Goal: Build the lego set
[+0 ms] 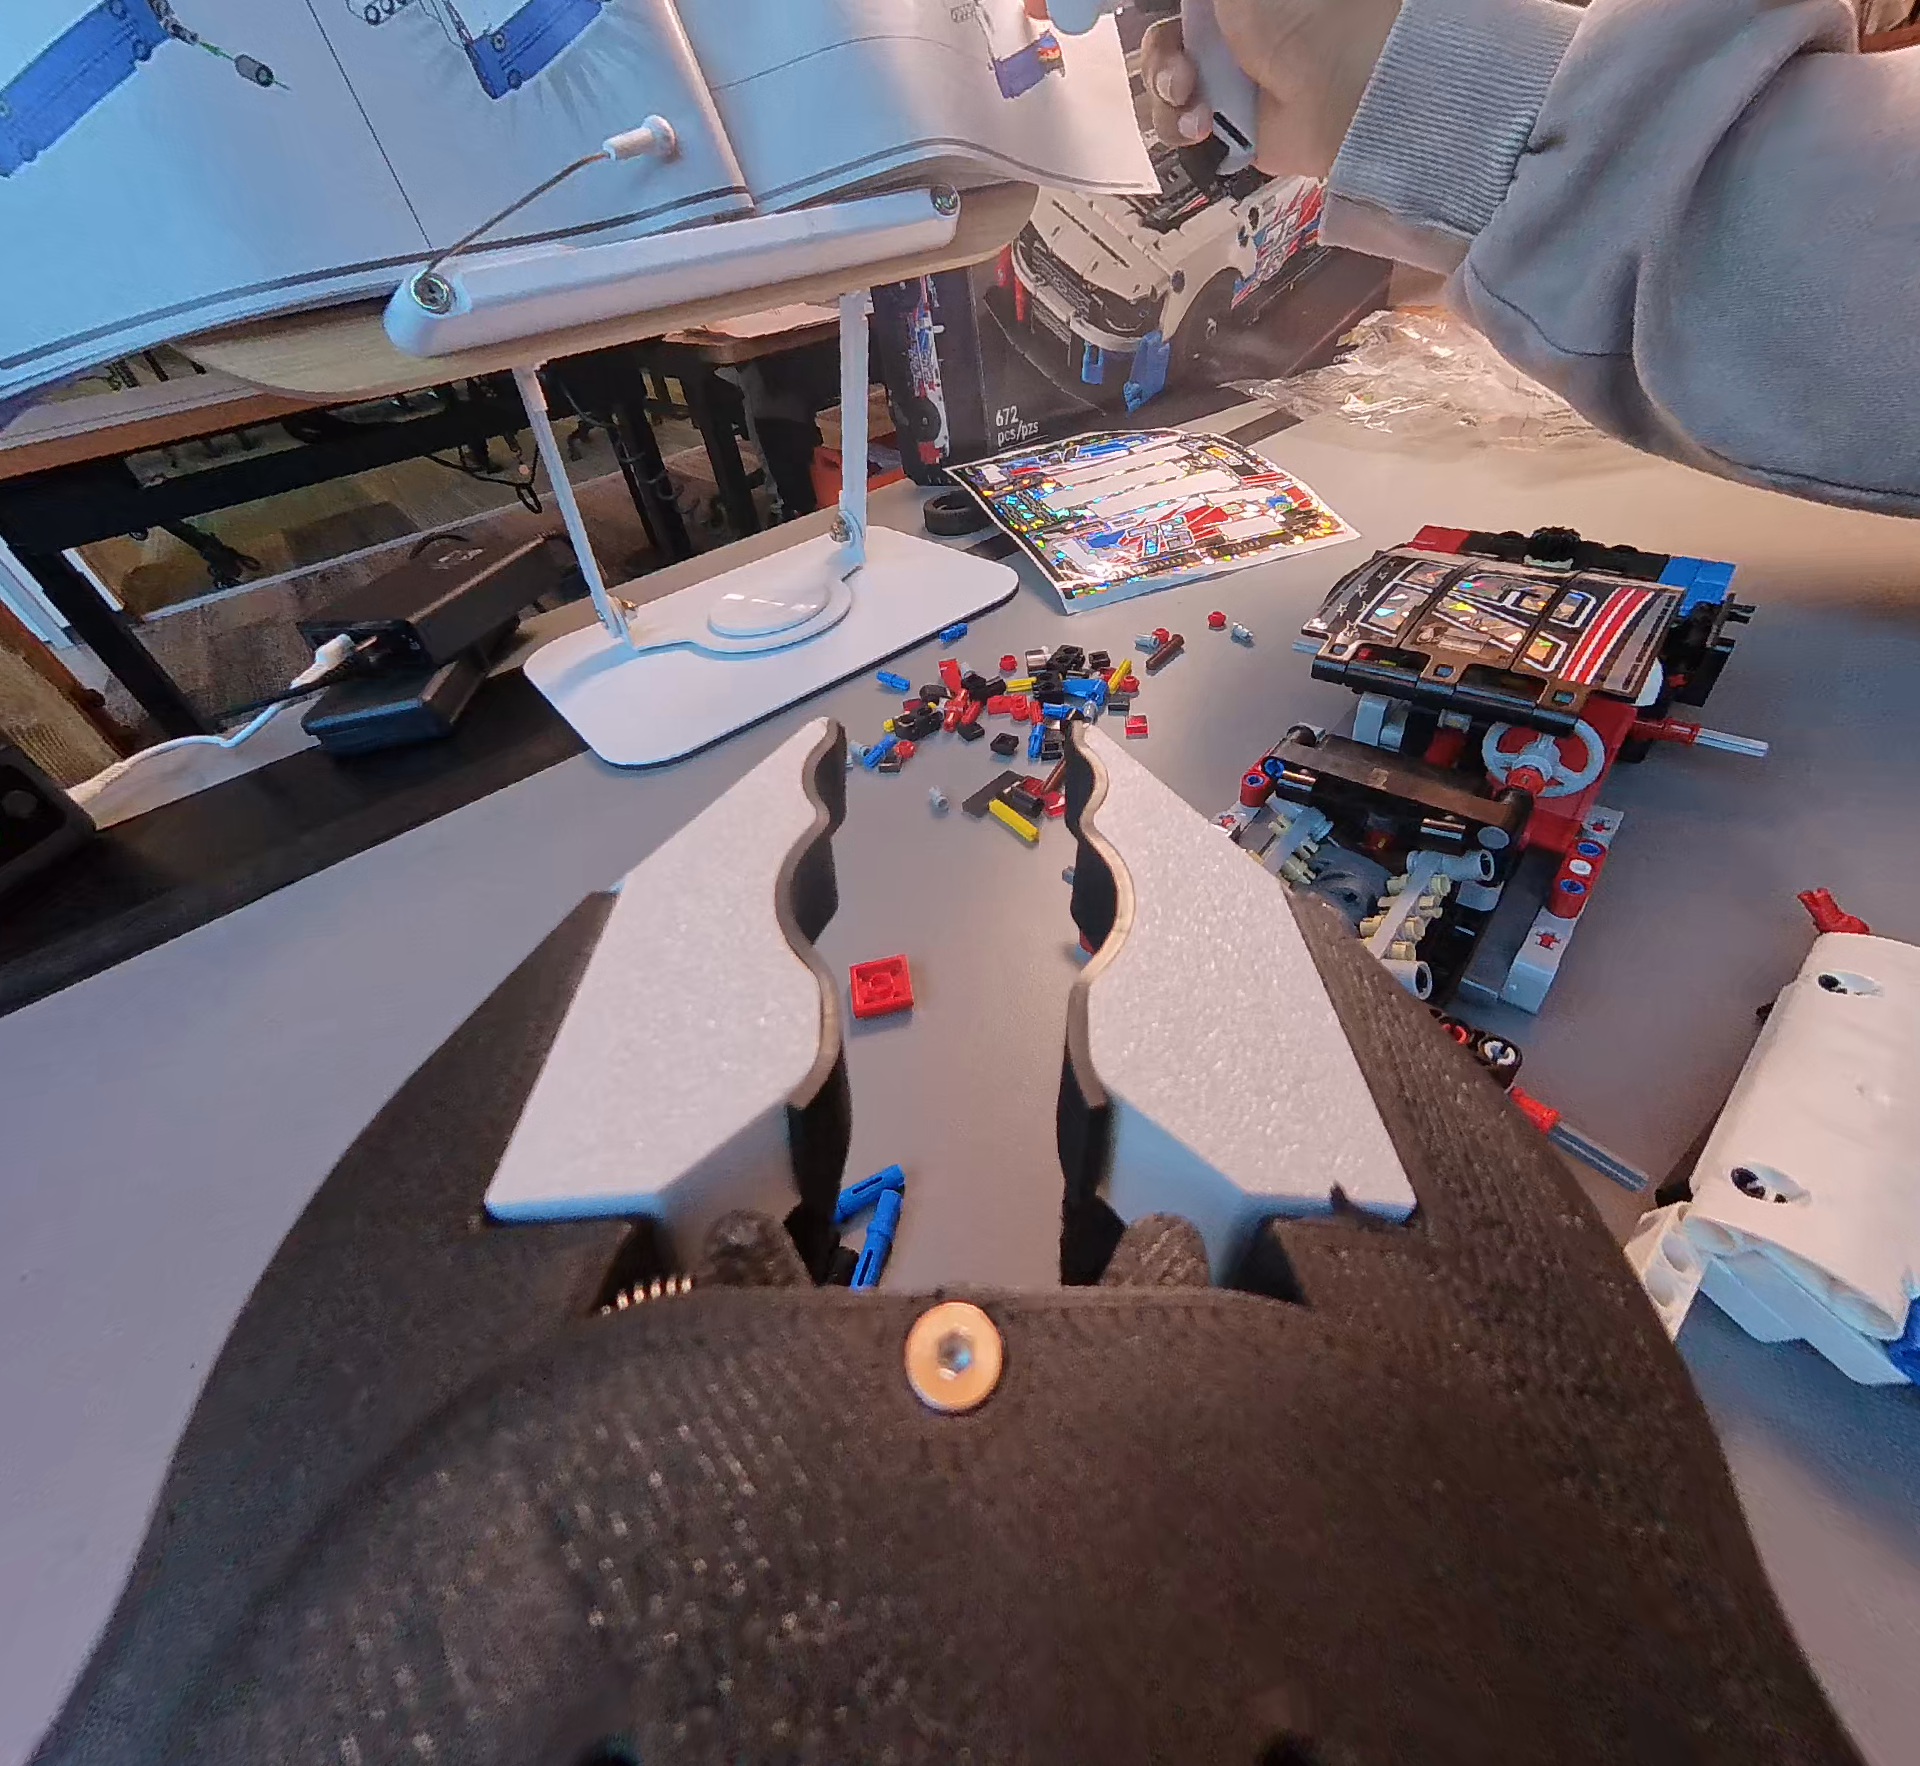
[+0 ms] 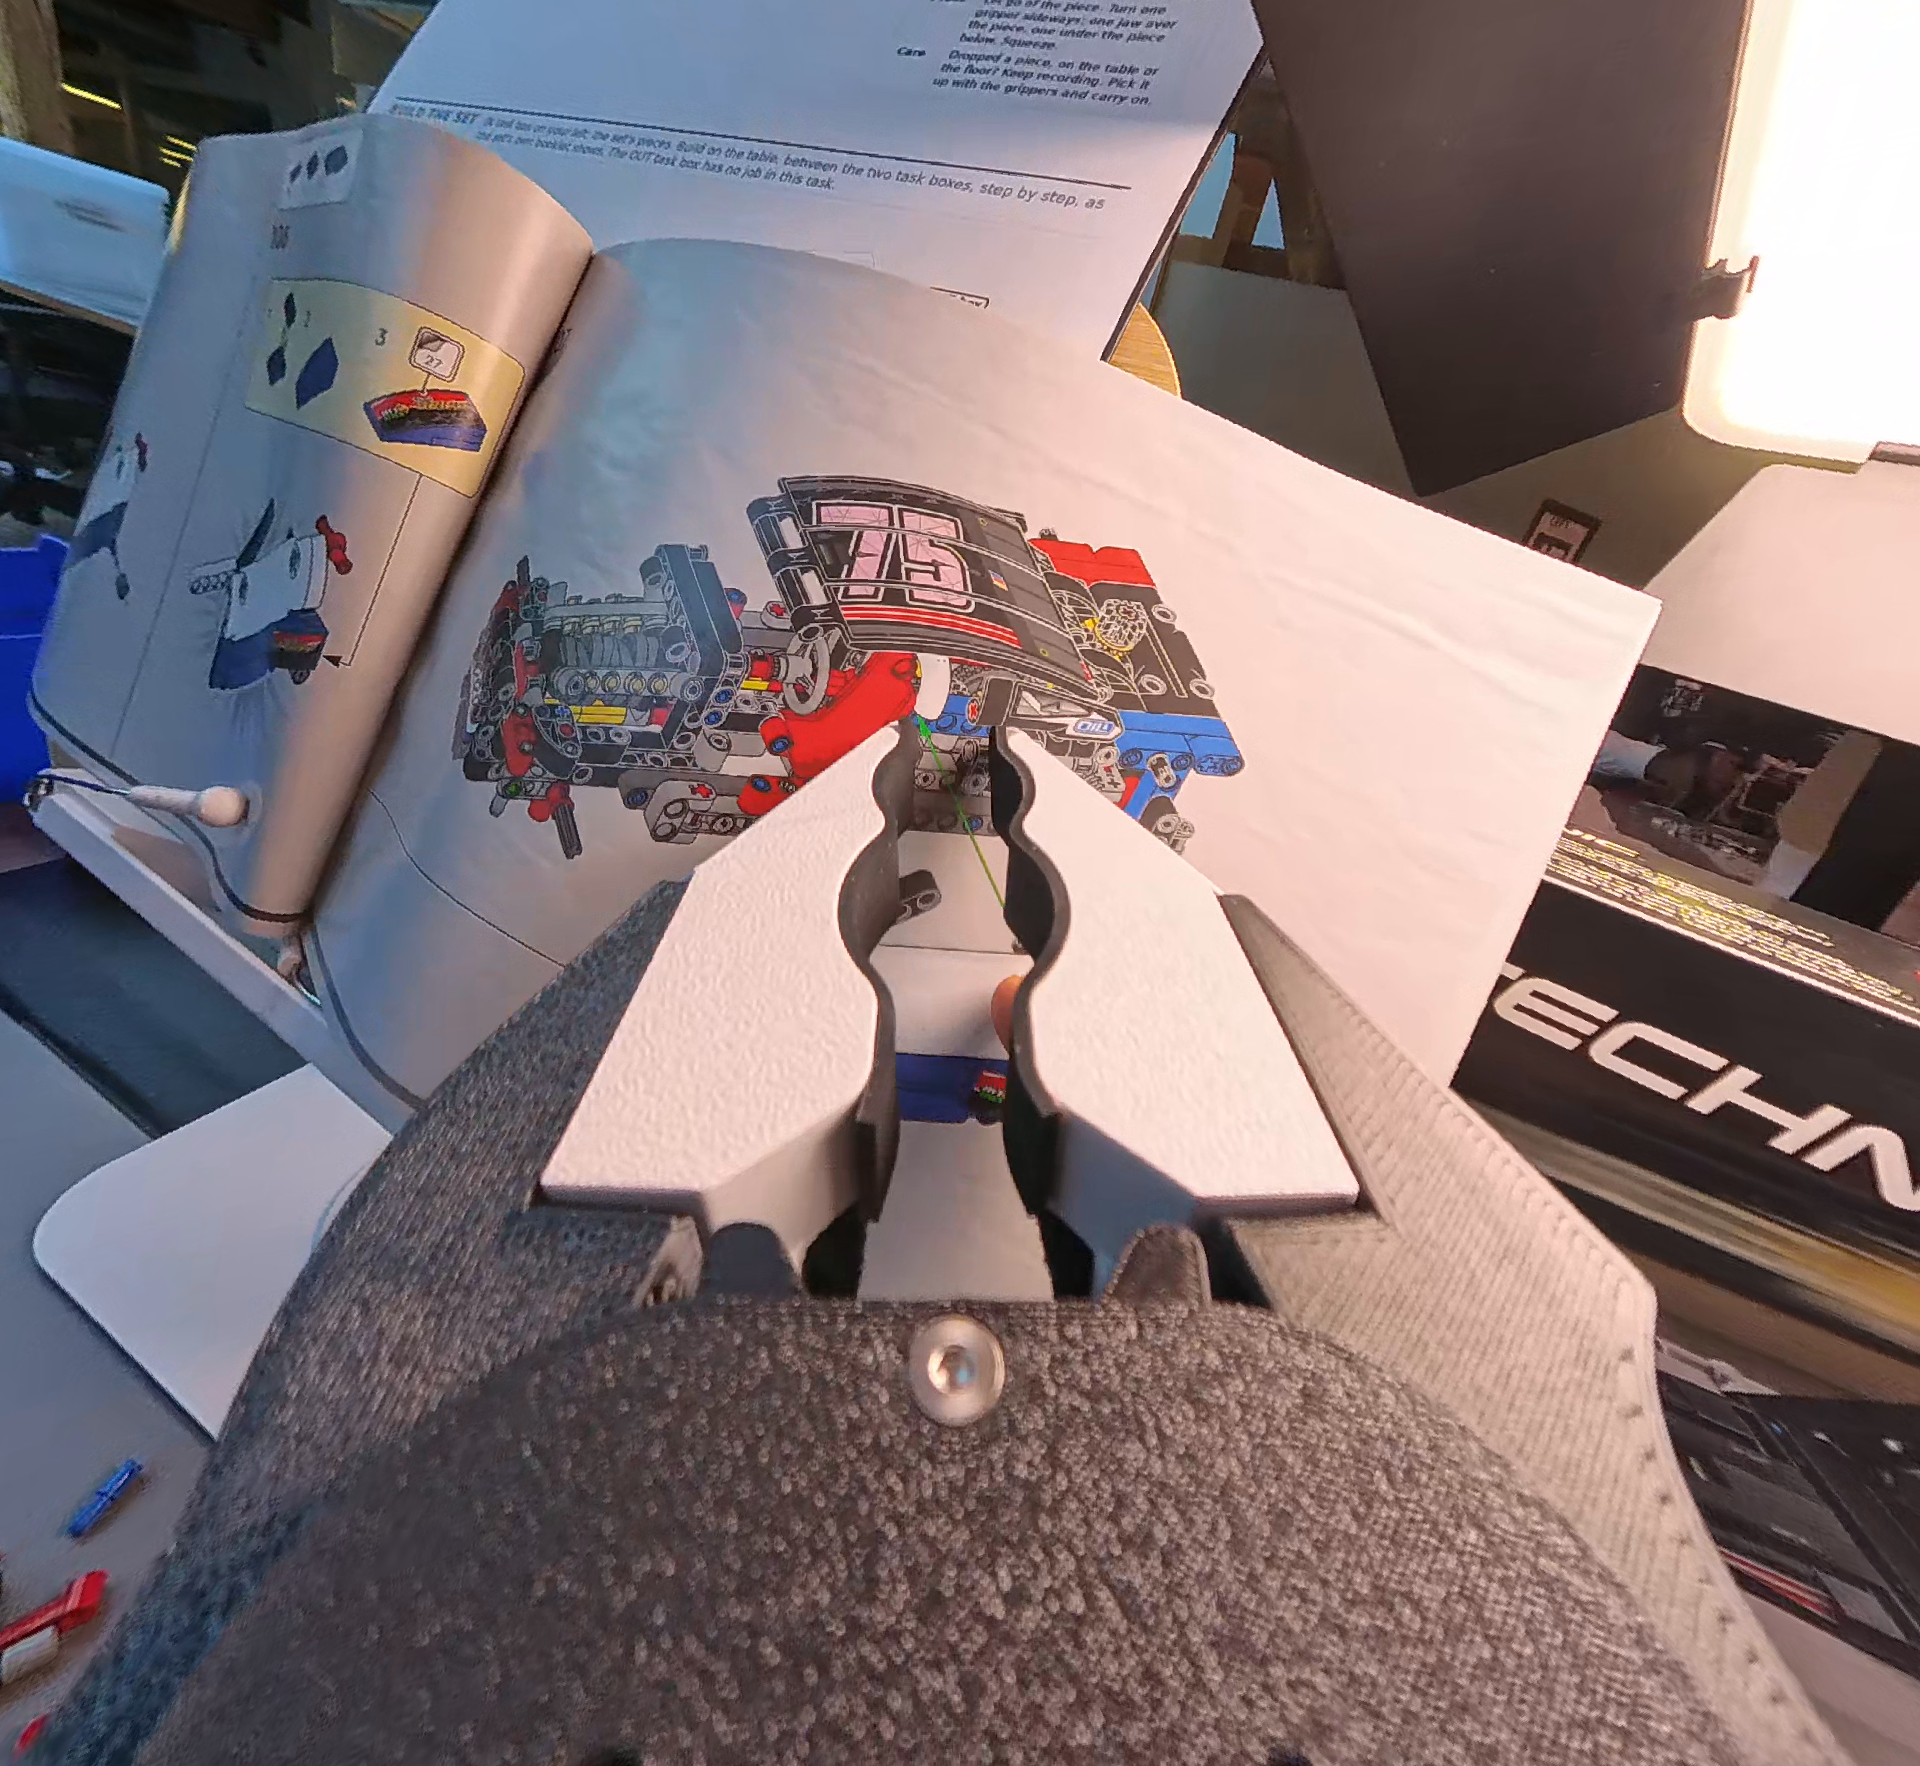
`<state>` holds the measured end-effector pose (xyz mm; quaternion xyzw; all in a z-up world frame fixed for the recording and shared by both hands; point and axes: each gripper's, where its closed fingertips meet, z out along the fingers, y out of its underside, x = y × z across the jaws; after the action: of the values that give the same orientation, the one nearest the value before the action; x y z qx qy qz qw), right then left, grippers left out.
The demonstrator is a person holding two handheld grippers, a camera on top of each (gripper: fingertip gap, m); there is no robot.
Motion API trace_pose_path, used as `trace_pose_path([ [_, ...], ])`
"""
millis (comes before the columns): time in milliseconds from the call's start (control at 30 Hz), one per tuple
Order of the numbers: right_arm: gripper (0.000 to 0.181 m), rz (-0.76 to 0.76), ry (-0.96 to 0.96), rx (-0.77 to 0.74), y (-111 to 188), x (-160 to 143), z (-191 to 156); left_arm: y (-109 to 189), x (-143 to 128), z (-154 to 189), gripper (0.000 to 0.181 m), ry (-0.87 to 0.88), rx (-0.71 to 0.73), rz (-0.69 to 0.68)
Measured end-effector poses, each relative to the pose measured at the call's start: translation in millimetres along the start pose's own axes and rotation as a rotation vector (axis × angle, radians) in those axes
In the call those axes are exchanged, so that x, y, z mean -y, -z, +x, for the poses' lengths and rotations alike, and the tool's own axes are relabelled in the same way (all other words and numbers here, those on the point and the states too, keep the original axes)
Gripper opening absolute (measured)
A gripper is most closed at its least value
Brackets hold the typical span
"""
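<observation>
A pale grey tabletop [image 1: 312, 1145] fills the near ground, its far edge giving onto dark desk legs and a black power brick with white cables beyond. On it stands a white metal book stand [image 1: 769, 646] carrying the open instruction booklet [image 1: 343, 85], whose pages overhang the table's back half. Behind the stand's foot leans the dark set box [image 1: 1122, 314], with a glossy sticker sheet [image 1: 1153, 511] lying flat before it and crumpled clear bags at its right.

A loose scatter of small red, blue, black and yellow pieces [image 1: 1029, 688] lies just beyond the left gripper [image 1: 951, 750], whose jaws stand apart and empty above the table; a flat red square plate [image 1: 881, 986] shows between its fingers. To the right sits the part-built red and black car chassis [image 1: 1496, 760], and nearer the edge a white panel assembly [image 1: 1808, 1155]. A person's grey sleeve [image 1: 1683, 210] crosses the upper right.

The right gripper [image 2: 948, 740] is raised to the booklet's right-hand page [image 2: 1299, 677], jaws parted a little; whether they pinch the paper cannot be told. A bright lamp panel [image 2: 1808, 158] glares at the right.
</observation>
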<state>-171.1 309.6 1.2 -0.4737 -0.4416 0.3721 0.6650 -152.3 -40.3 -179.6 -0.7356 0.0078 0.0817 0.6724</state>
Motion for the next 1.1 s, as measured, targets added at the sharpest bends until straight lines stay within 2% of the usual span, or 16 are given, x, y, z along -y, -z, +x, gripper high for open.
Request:
trace_pose_path([
  [333, 0.012, -0.006, -0.003, -0.001, 3.2, -1.1, 1.1, 0.0, -0.2, 0.5, 0.040, -0.001, -0.001, 0.000],
  [500, 0.010, 0.036, -0.009, 0.011, 33.7, 4.3, -3.0, 0.5, 0.0, 1.3, 0.040, -0.006, -0.002, 0.001],
  [667, 0.010, 0.044, -0.037, 0.121, 93.0, 9.9, -30.9, 1.8, 6.9, 5.1, 0.042, -0.021, -0.009, 0.021],
  [833, 0.010, -0.042, -0.102, 0.332, 176.6, 4.3, -80.7, 8.7, 29.0, 21.6, 0.043, -0.097, -0.066, 0.060],
  [967, 0.010, -0.265, -0.045, 0.522, 247.8, -35.8, -133.2, 15.9, 37.8, 53.2, 0.038, -0.055, -0.273, 0.044],
  [1100, 0.009, -0.425, -0.012, 0.632, 307.5, -74.9, -177.2, 32.6, 23.9, 90.4, 0.036, 0.010, -0.568, -0.103],
])
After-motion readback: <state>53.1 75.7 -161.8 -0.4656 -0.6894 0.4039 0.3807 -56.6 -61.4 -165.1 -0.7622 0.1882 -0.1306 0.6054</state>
